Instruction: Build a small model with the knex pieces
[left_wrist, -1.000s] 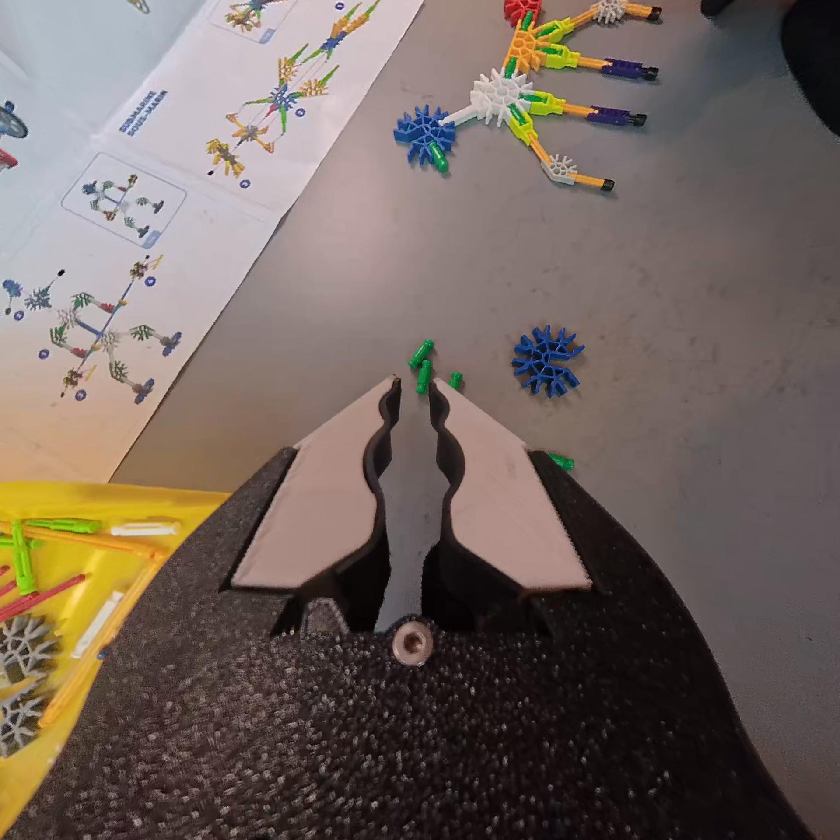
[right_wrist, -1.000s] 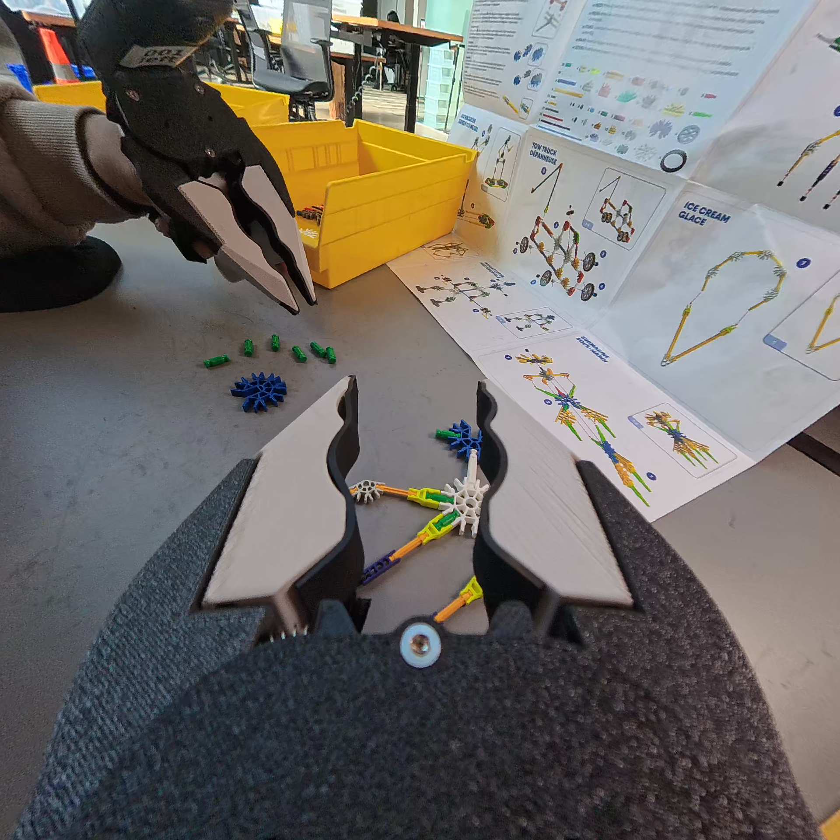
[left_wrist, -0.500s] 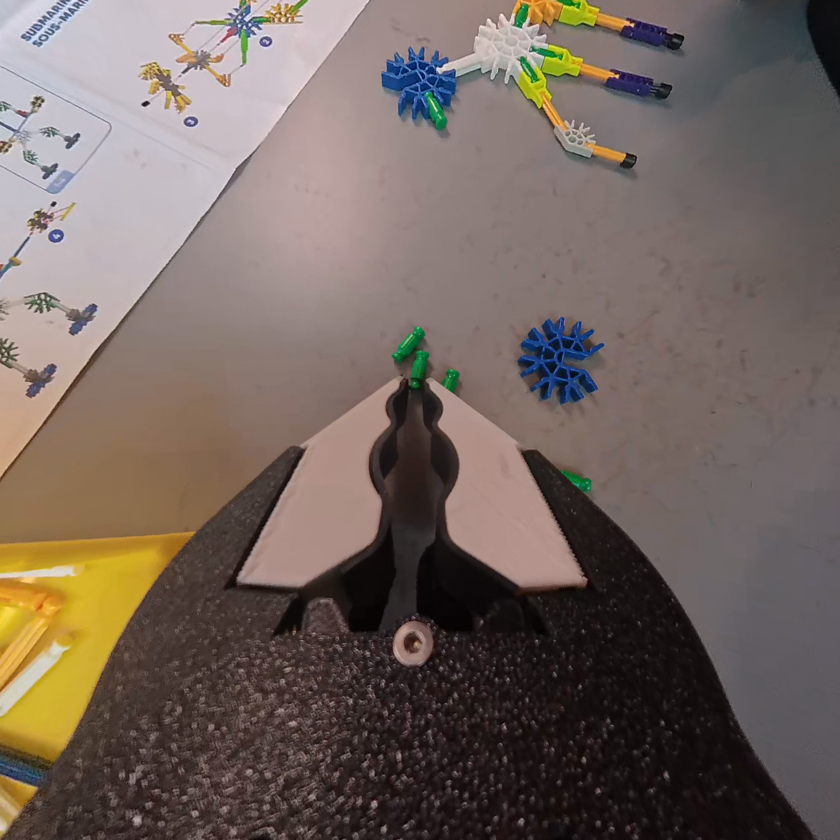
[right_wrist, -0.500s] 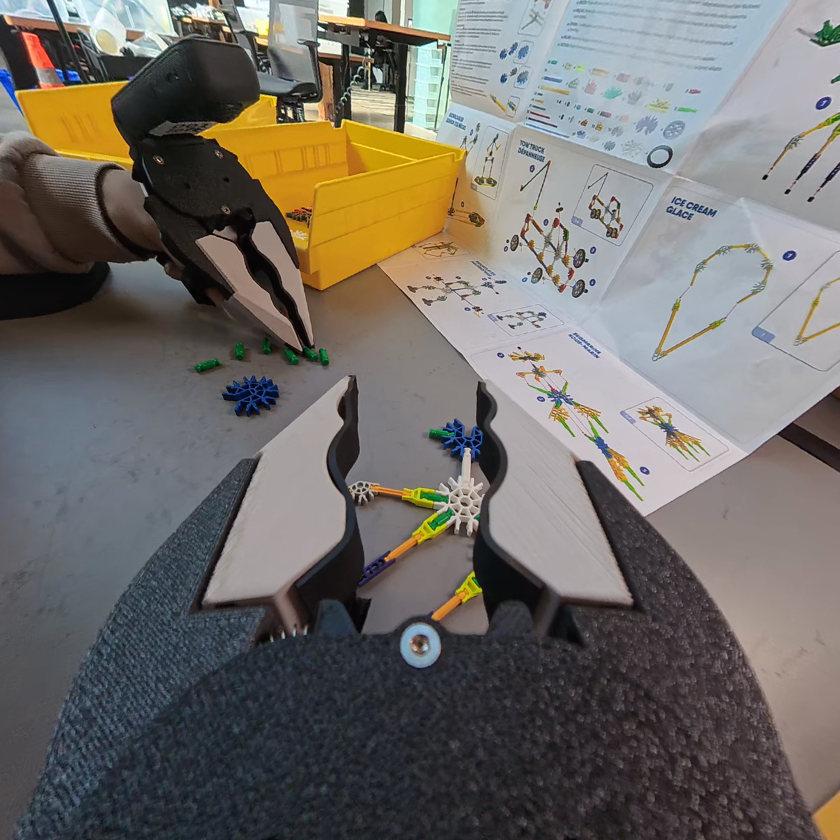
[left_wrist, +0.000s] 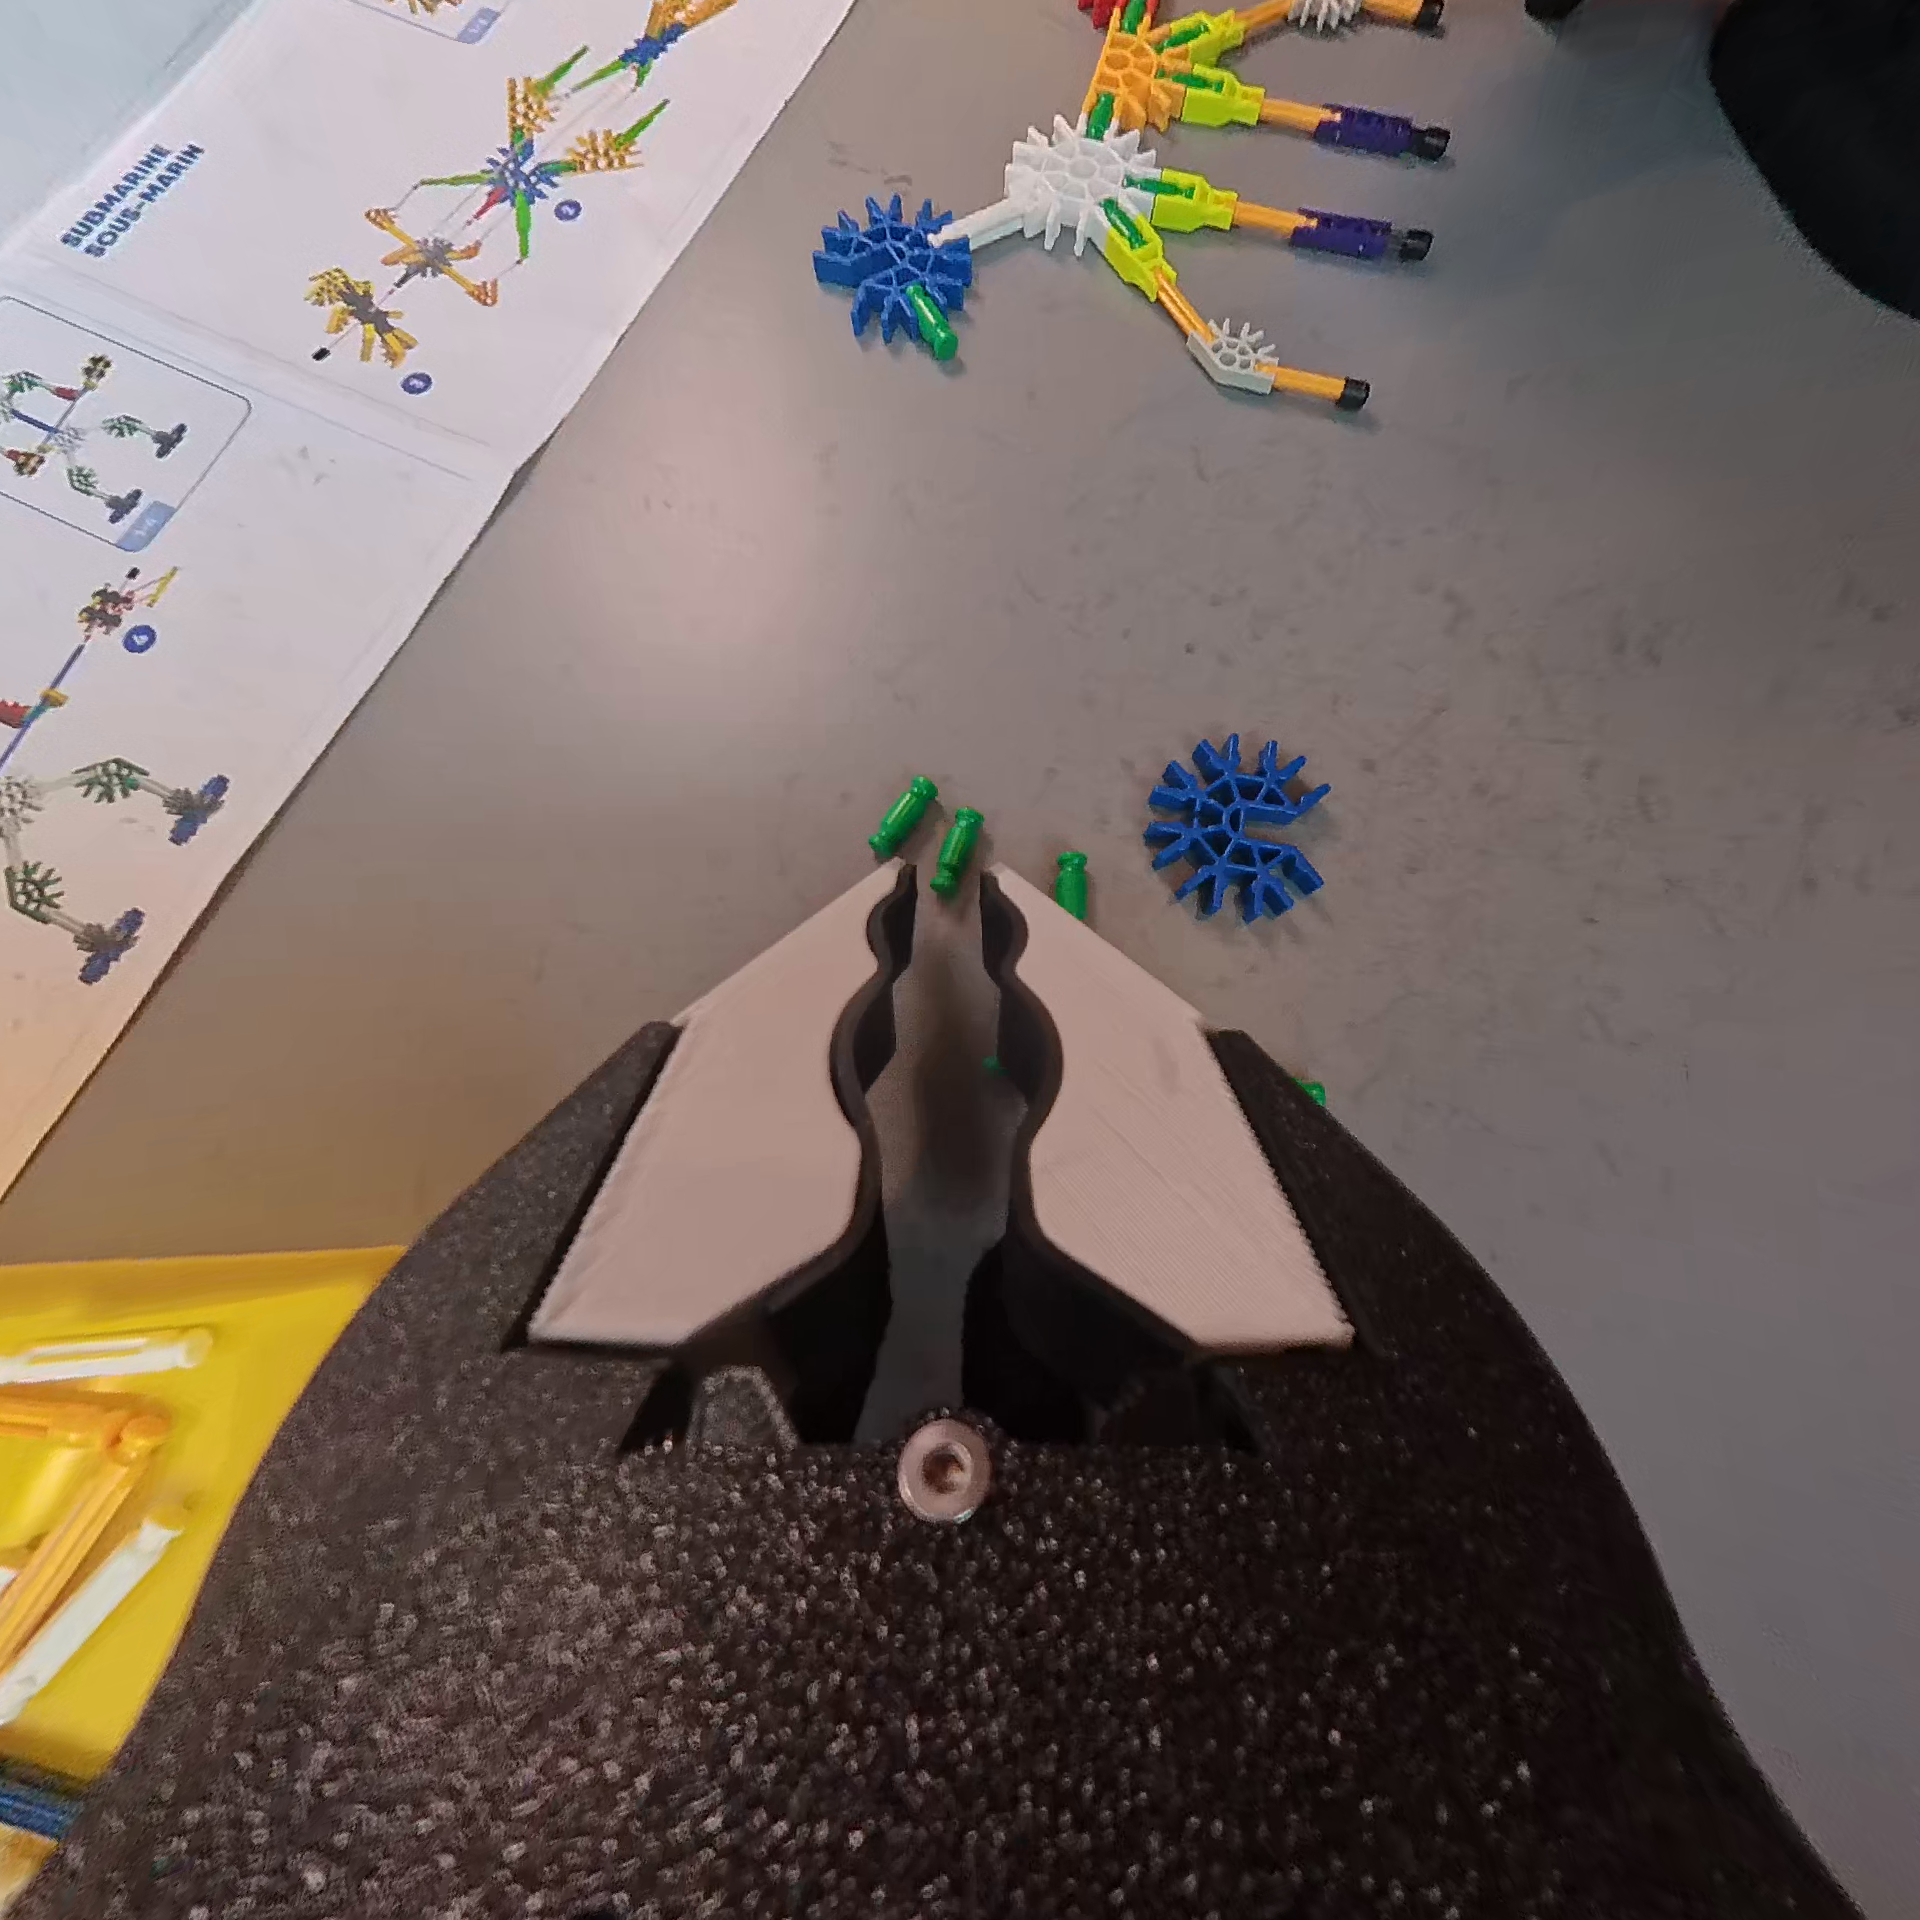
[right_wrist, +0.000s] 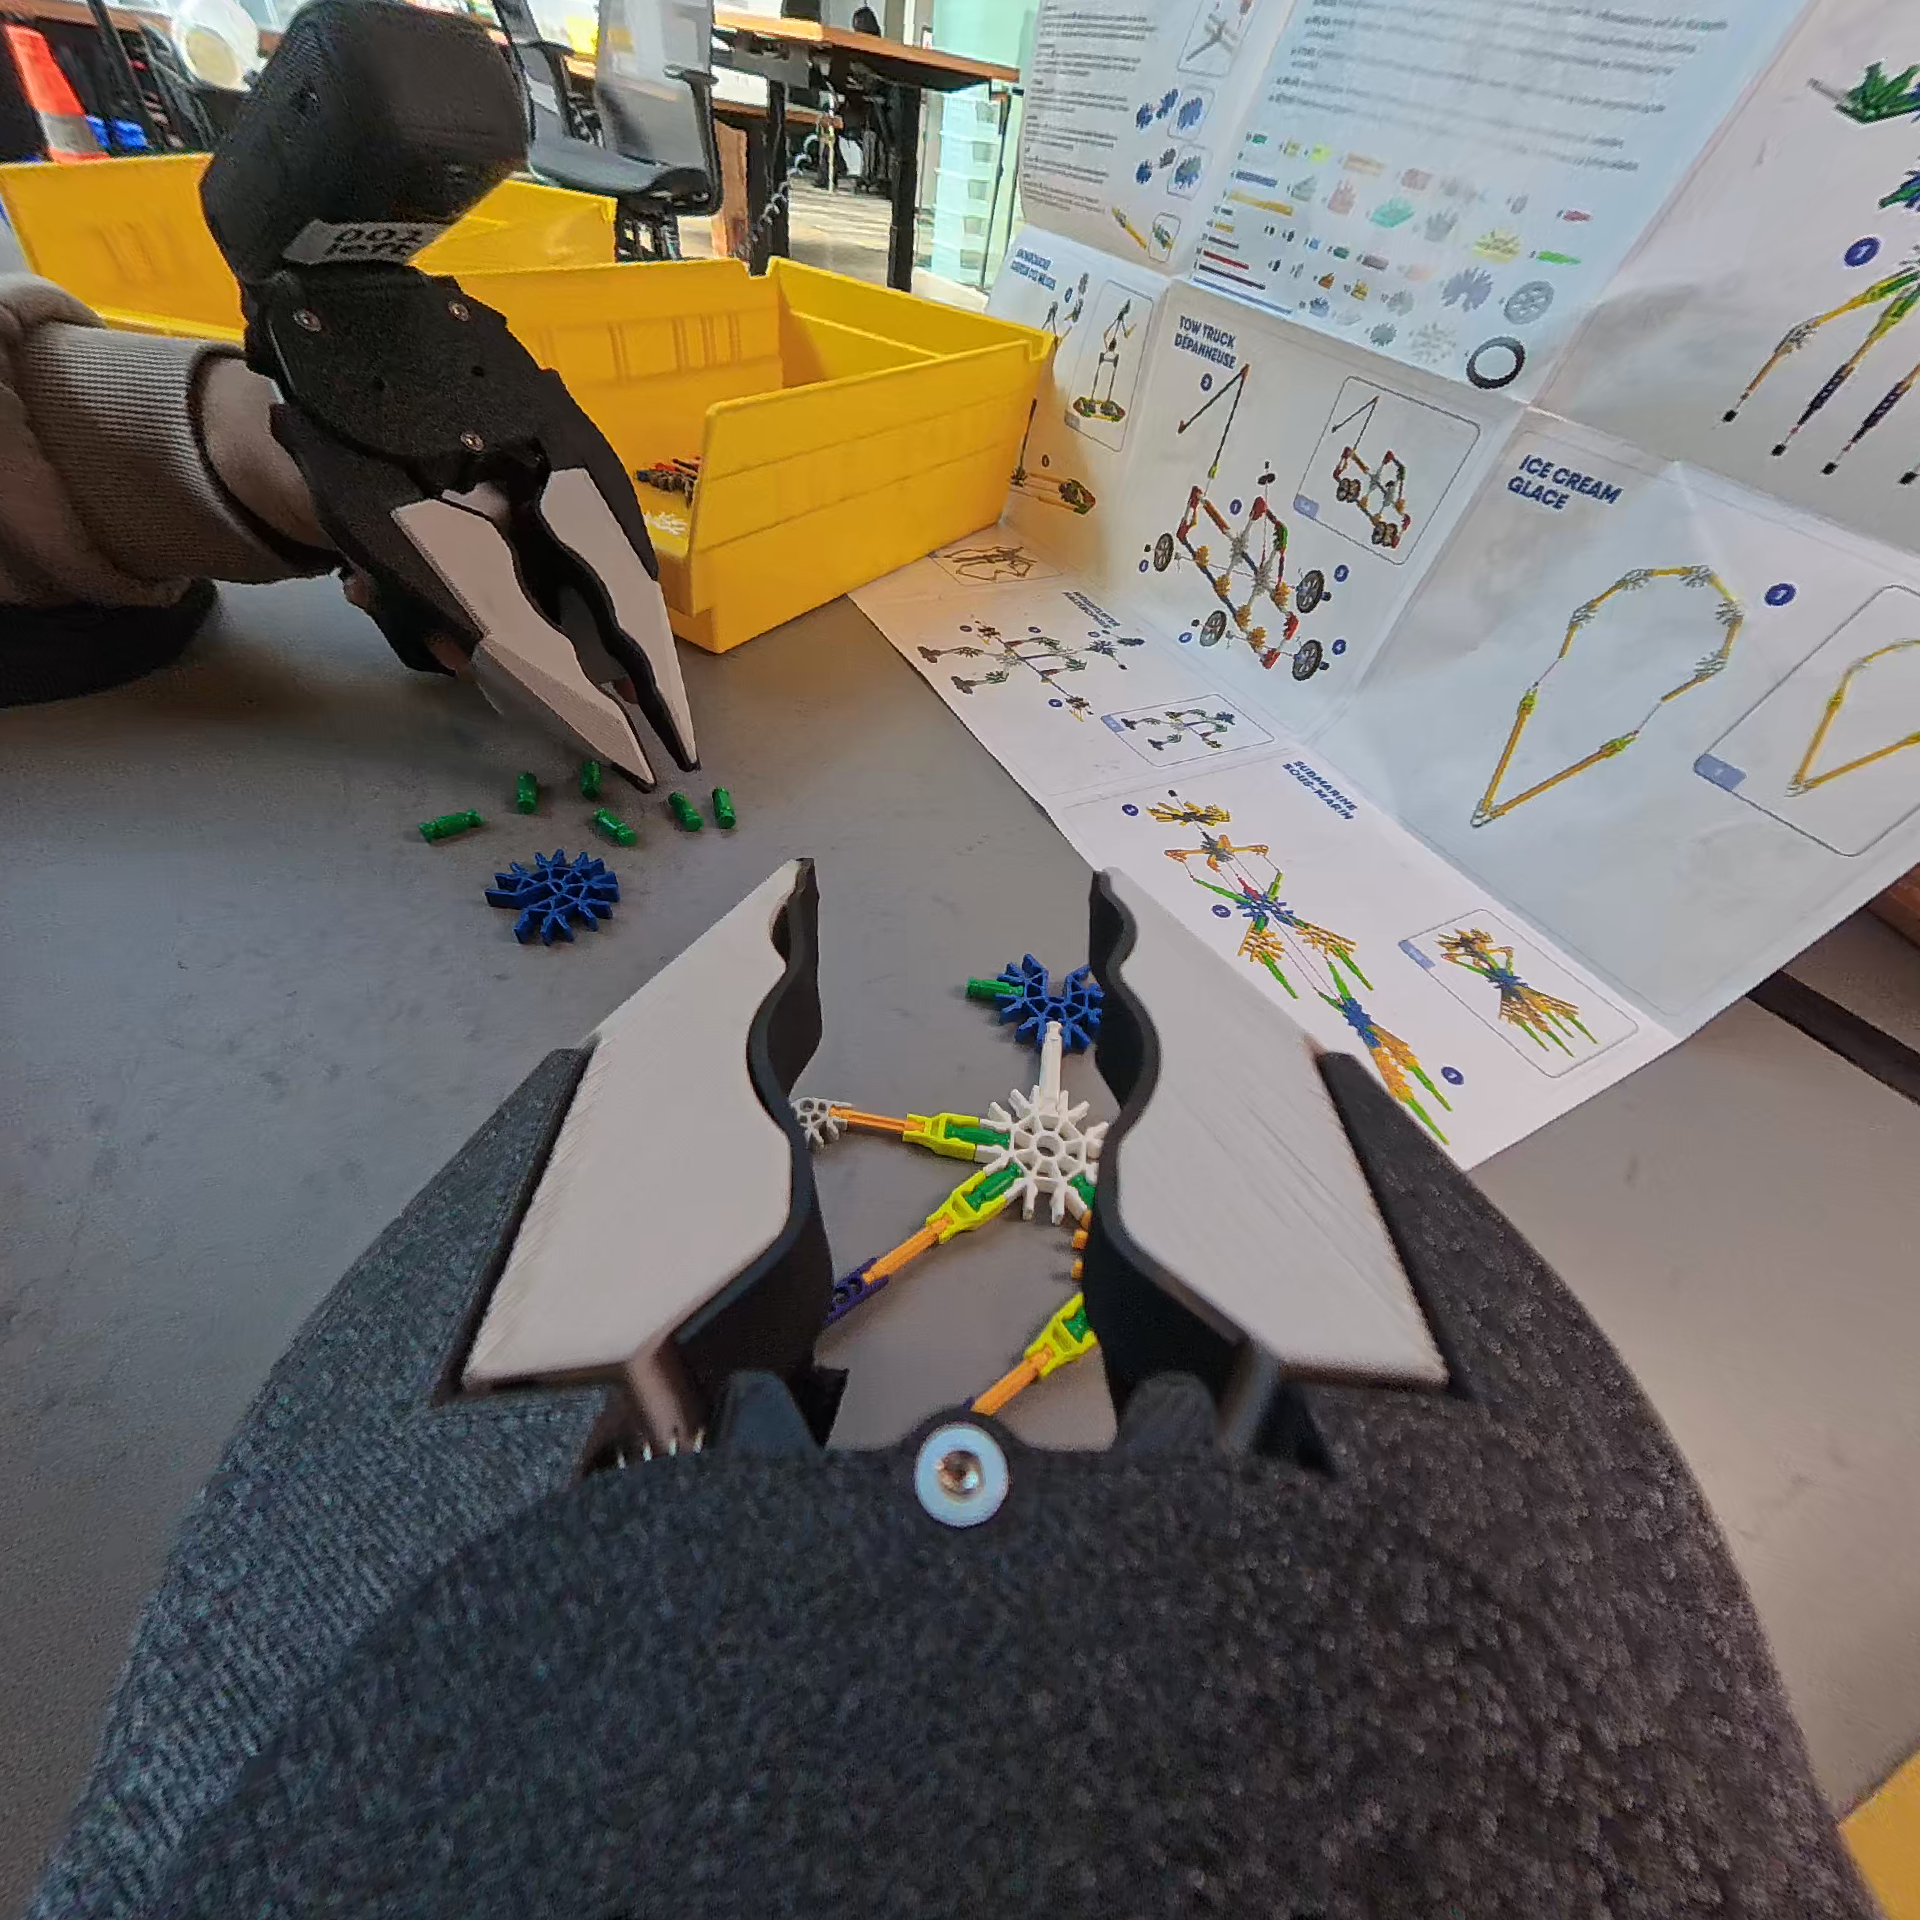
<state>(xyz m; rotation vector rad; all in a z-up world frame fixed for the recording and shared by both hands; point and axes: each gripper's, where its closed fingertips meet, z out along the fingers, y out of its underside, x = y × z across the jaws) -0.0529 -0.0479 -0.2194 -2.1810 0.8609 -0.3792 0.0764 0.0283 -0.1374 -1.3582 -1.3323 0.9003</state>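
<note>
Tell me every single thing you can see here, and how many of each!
green rods: six, small, loose on the table at the left gripper's tips
blue connector: one, loose, beside the rods
toy model: one, white hub with blue, orange, lime and purple parts, below the right gripper
instruction sheet: one, white, unfolded, partly propped up
bins: two, yellow, behind the rods
table: one, grey
sleeve: one, greyish, behind the left gripper
left gripper: black and grey, jaws narrowly apart, tips at one green rod
right gripper: black and grey, open above the model
</note>
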